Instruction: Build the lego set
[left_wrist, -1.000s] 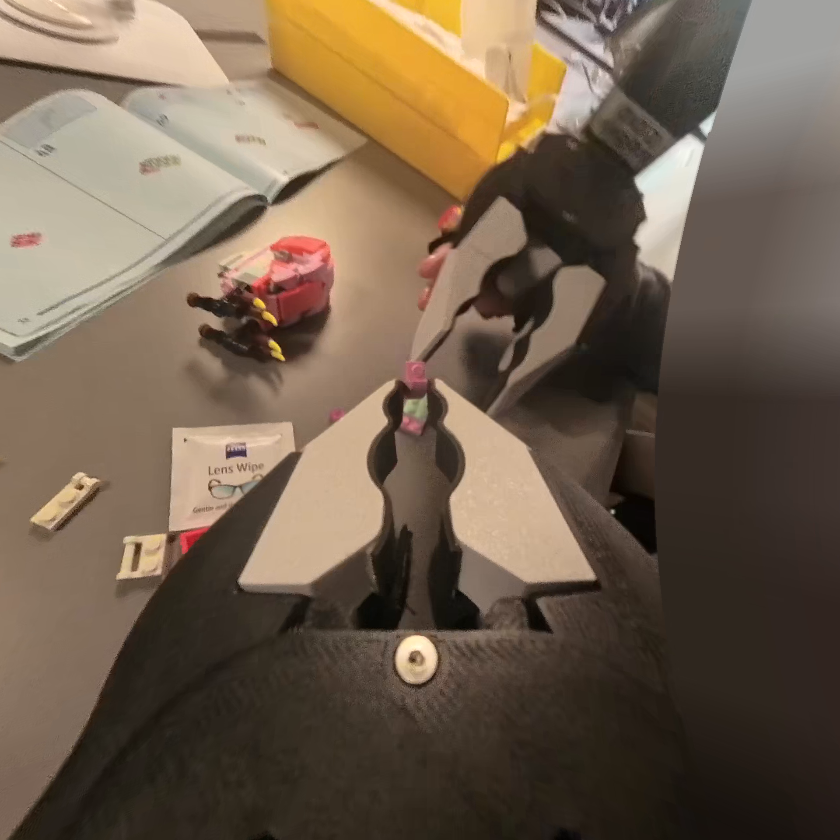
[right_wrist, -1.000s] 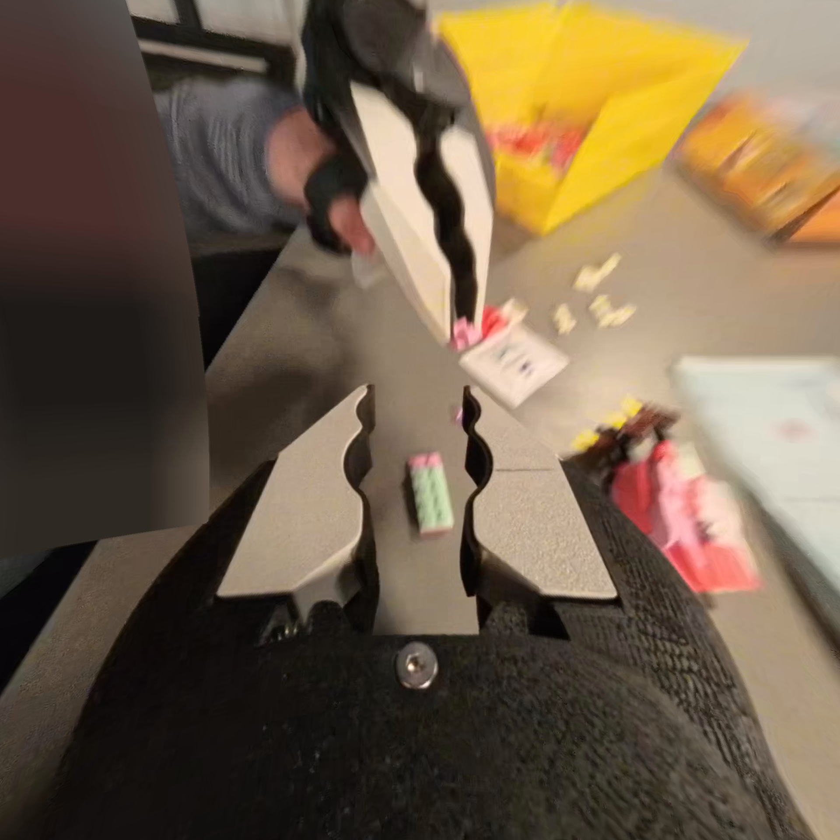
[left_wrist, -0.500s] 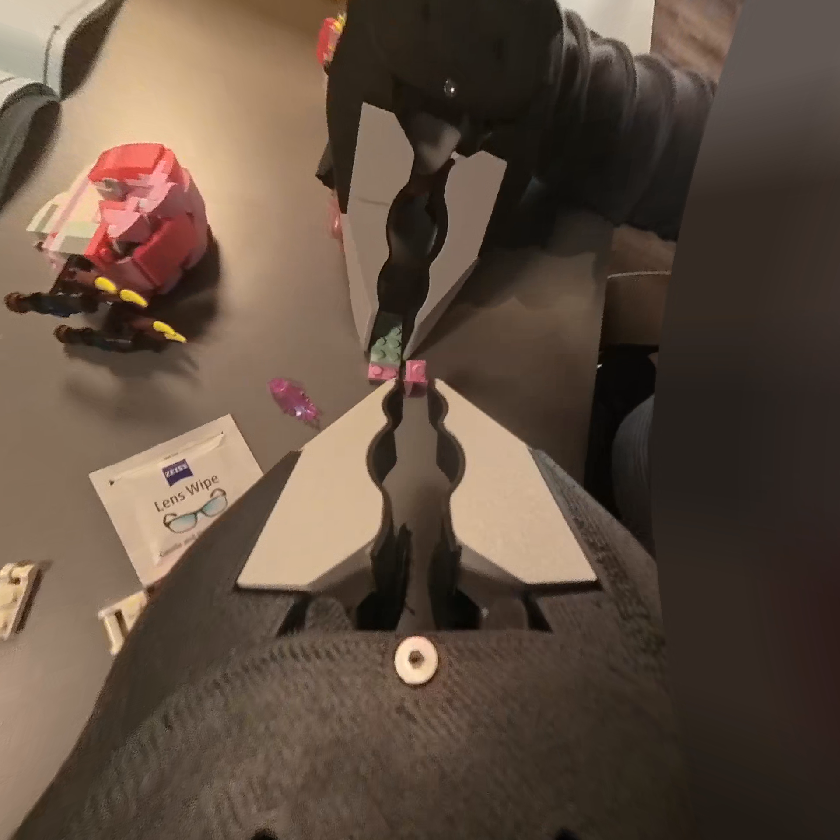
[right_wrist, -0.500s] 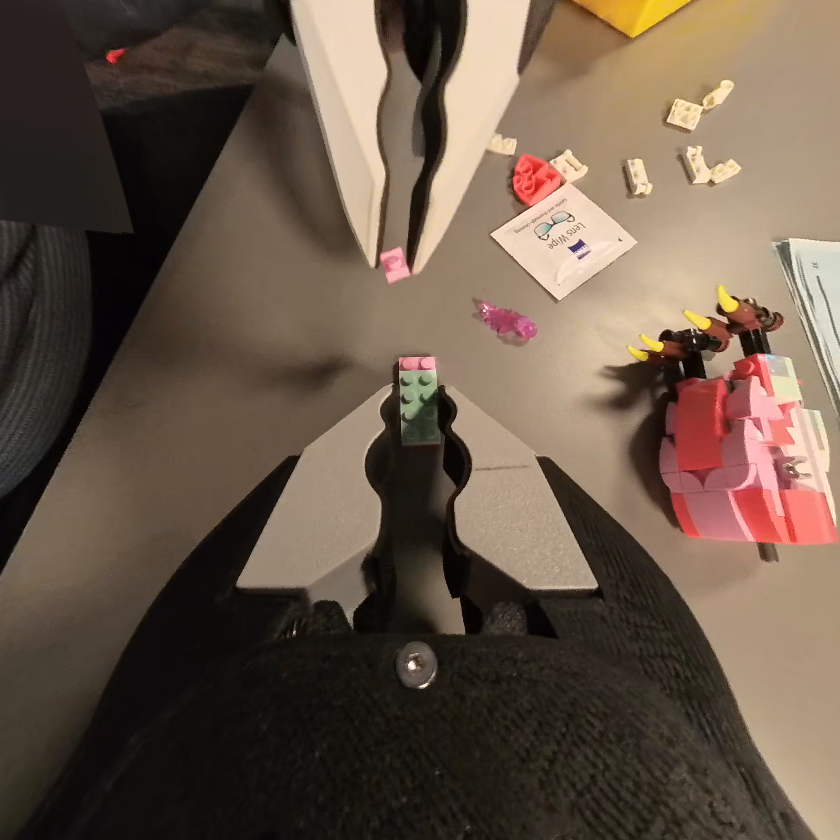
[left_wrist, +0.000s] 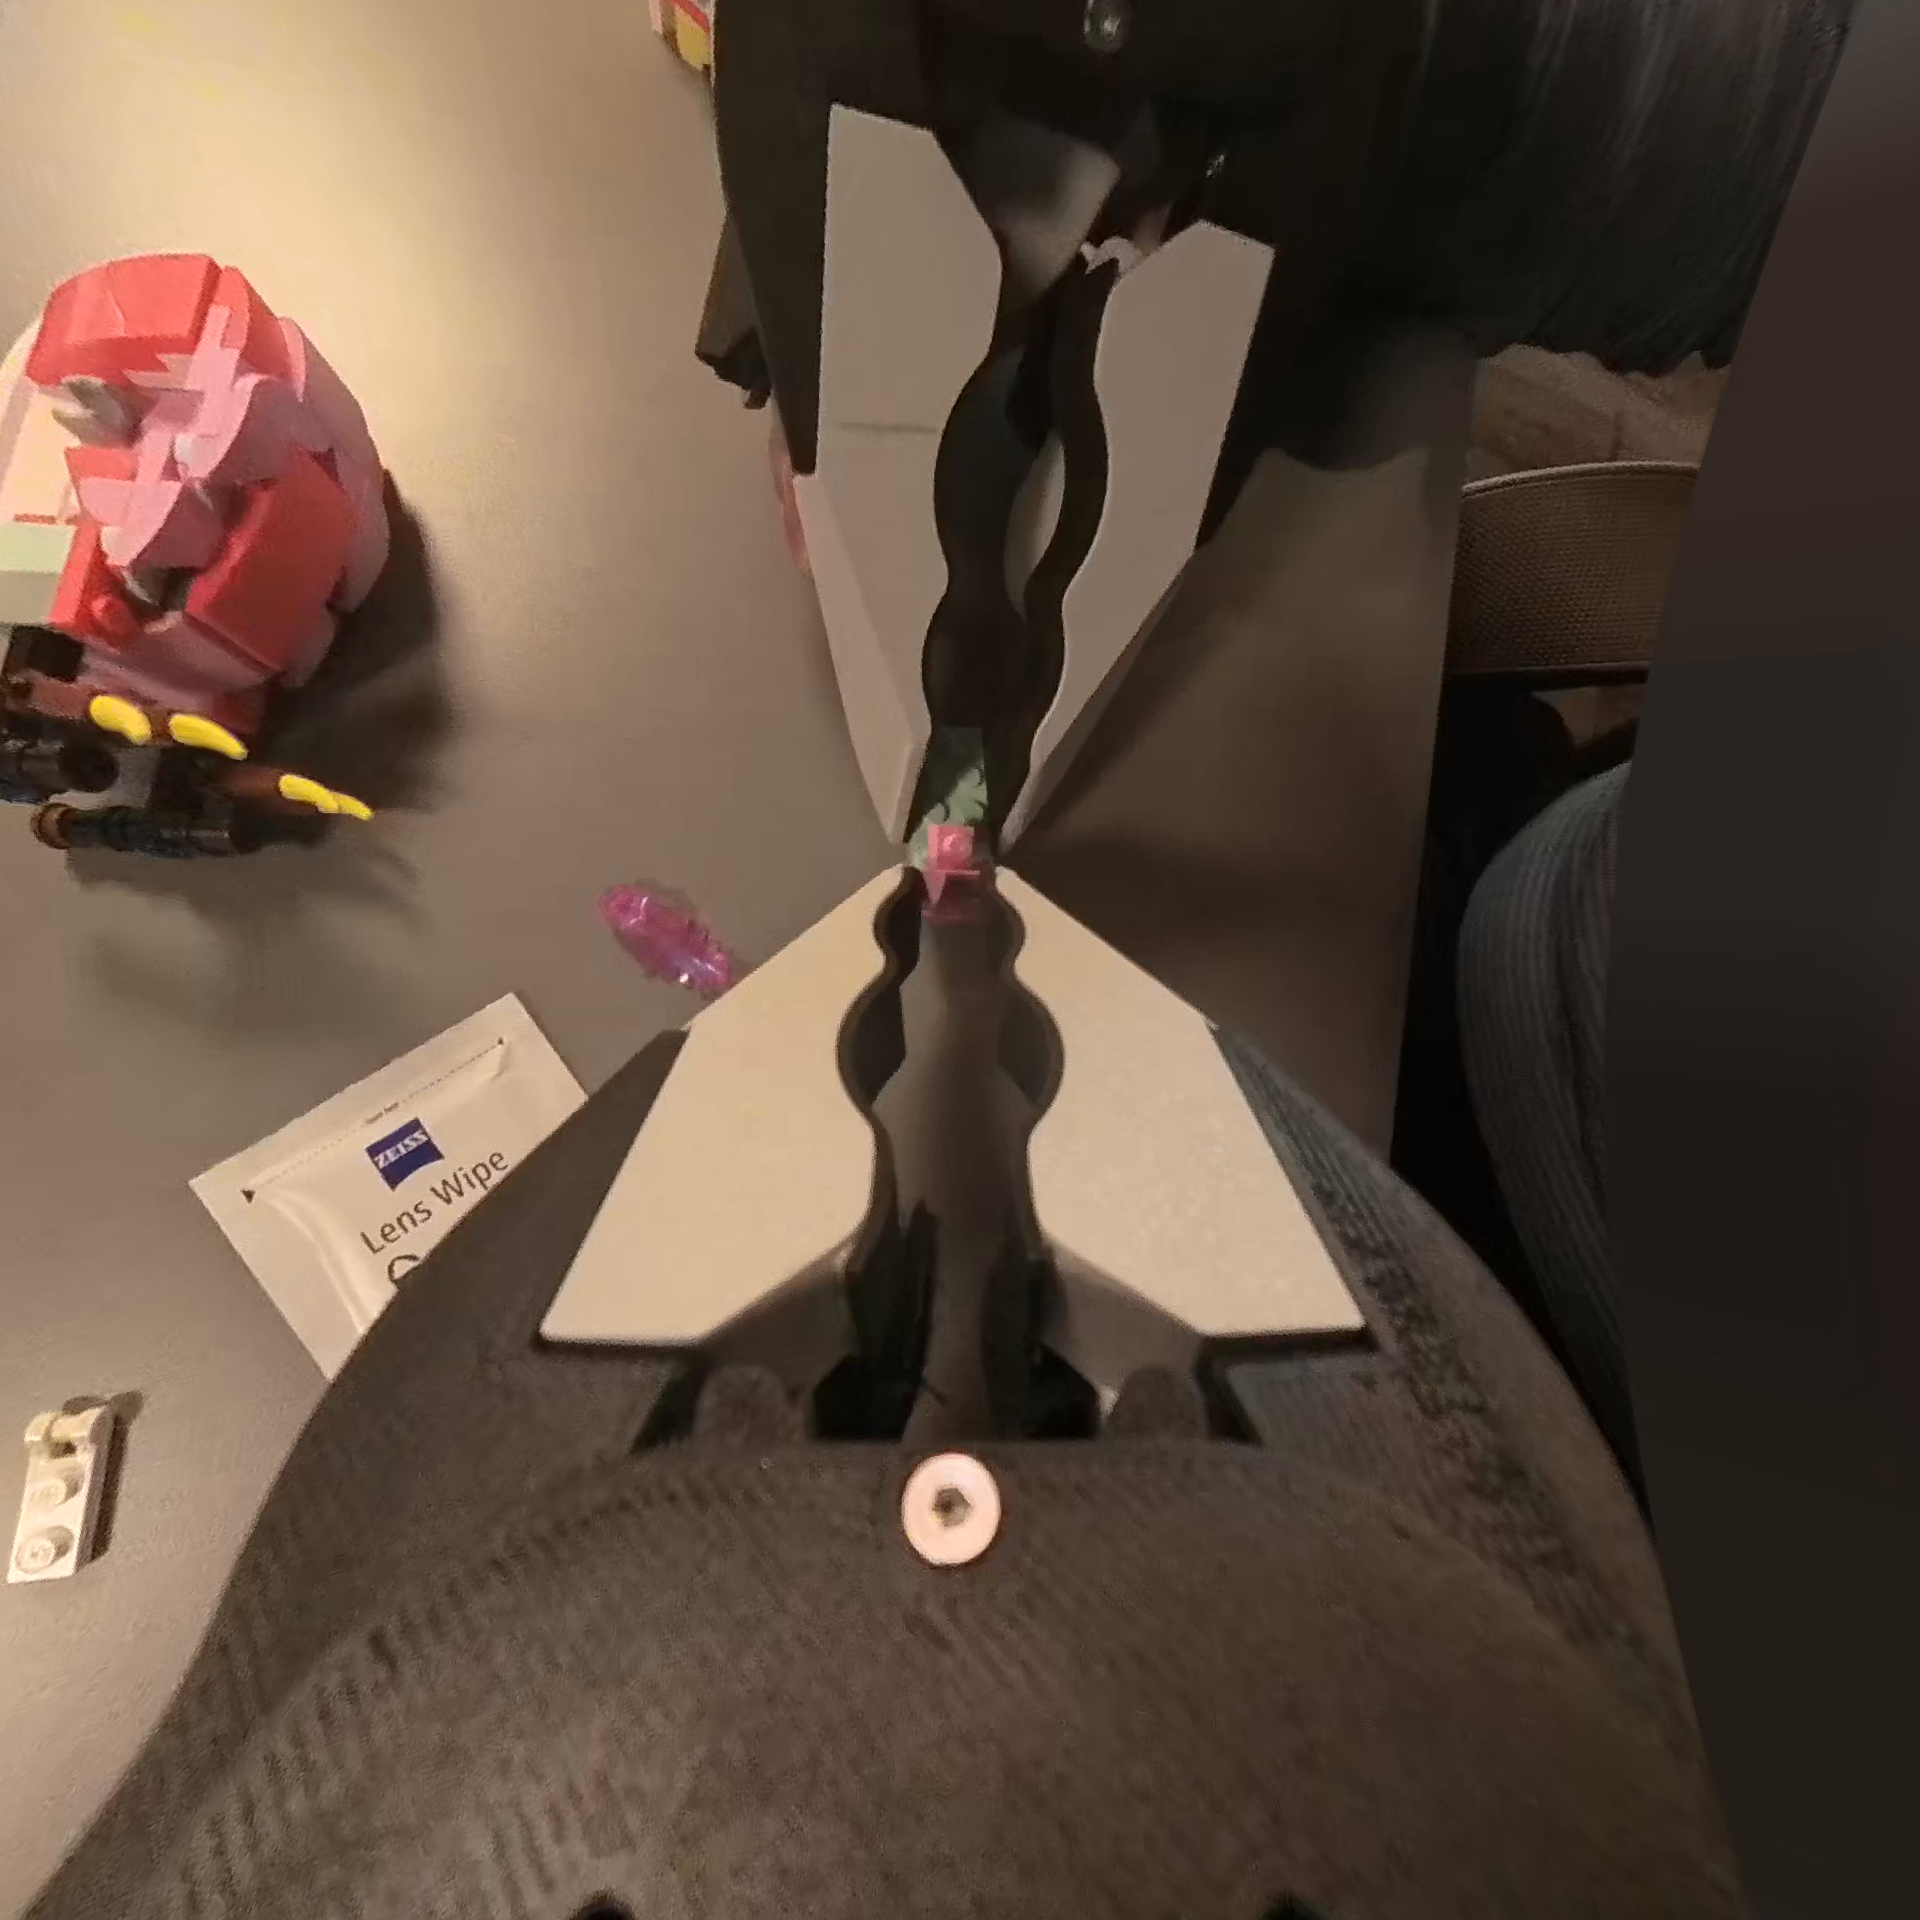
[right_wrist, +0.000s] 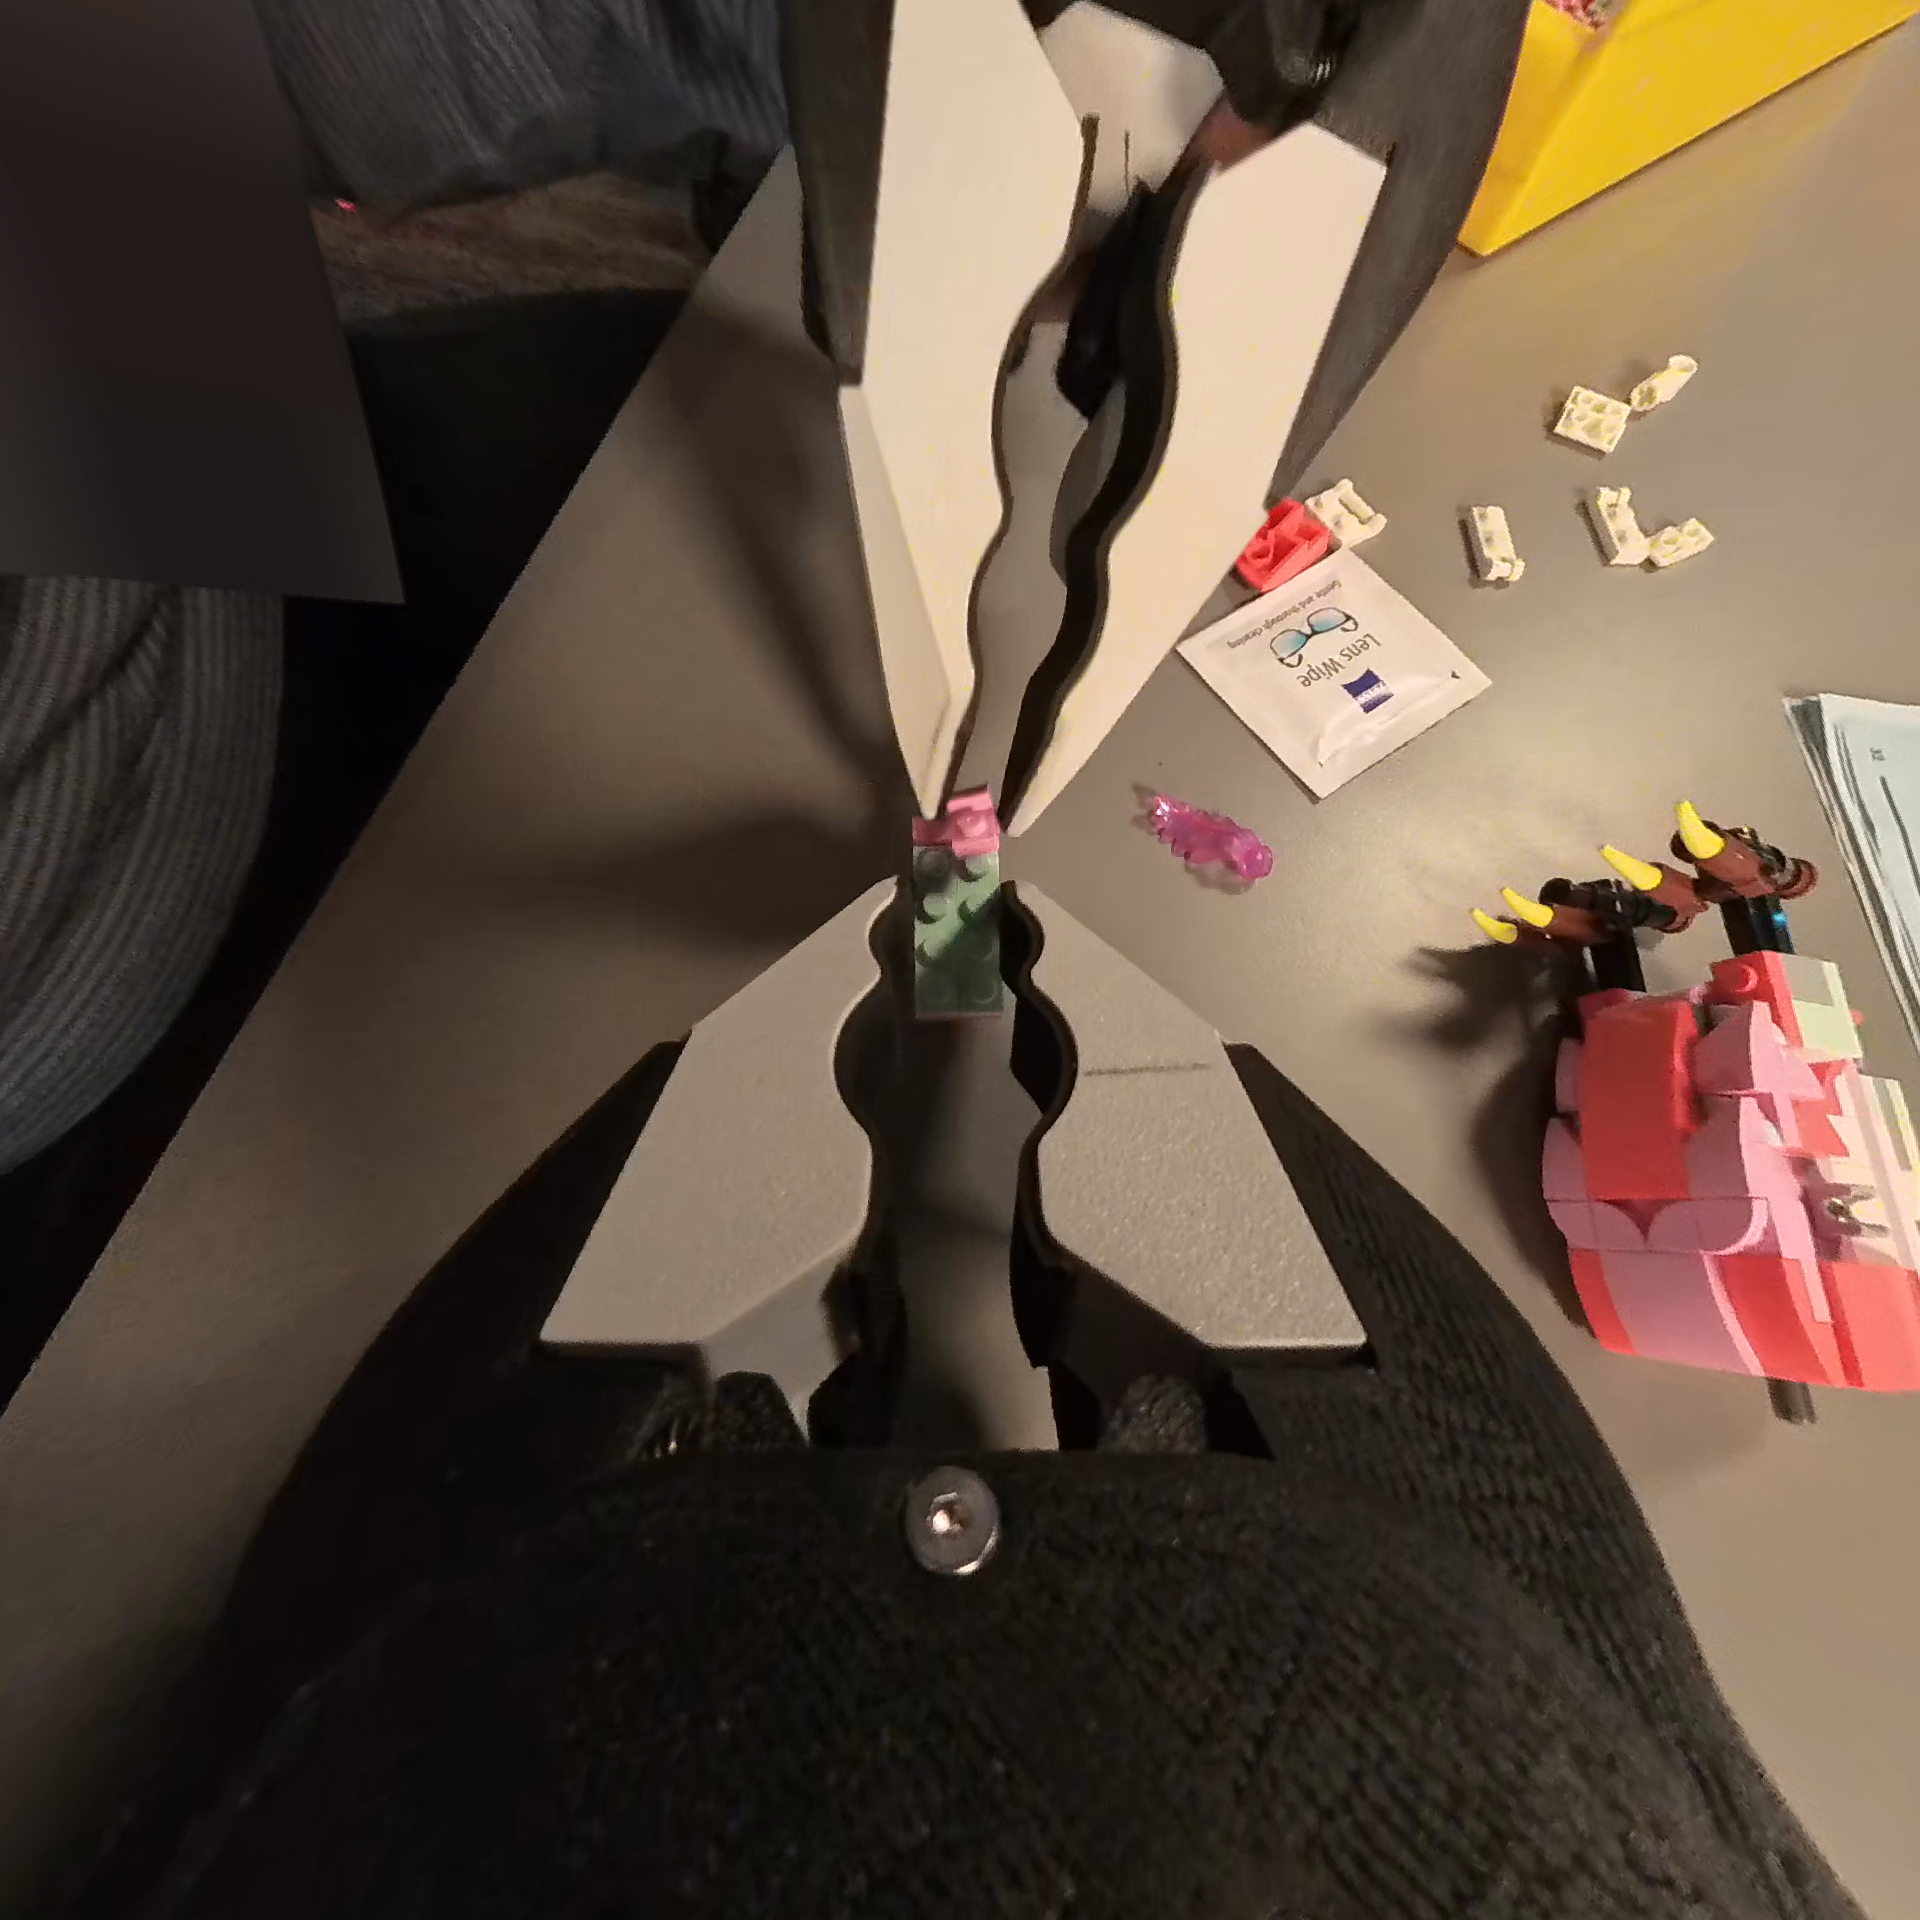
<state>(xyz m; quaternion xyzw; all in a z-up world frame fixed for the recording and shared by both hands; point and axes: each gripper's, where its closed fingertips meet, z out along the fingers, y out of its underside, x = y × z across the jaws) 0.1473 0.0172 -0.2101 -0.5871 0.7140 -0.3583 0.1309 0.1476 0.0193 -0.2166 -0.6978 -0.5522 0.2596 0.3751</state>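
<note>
Beside the white wipe sachet (left_wrist: 384, 1174) on the grey surface (left_wrist: 499, 312), the left wrist view shows the left tool (left_wrist: 951, 883) gripping a small pink brick (left_wrist: 951, 868) at its tips. The right tool (left_wrist: 961, 805) meets it tip to tip from above, clamped on a green plate (left_wrist: 961, 774). A red and pink brick model (left_wrist: 197, 488) lies beyond the sachet.

Right wrist view: the right tool (right_wrist: 956, 904) pinches the green plate (right_wrist: 958, 935). The pink brick (right_wrist: 961, 826) touches the plate's far end, held by the left tool (right_wrist: 966, 816). A clear pink piece (right_wrist: 1210, 847) lies between sachet (right_wrist: 1335, 670) and model (right_wrist: 1745, 1174).
</note>
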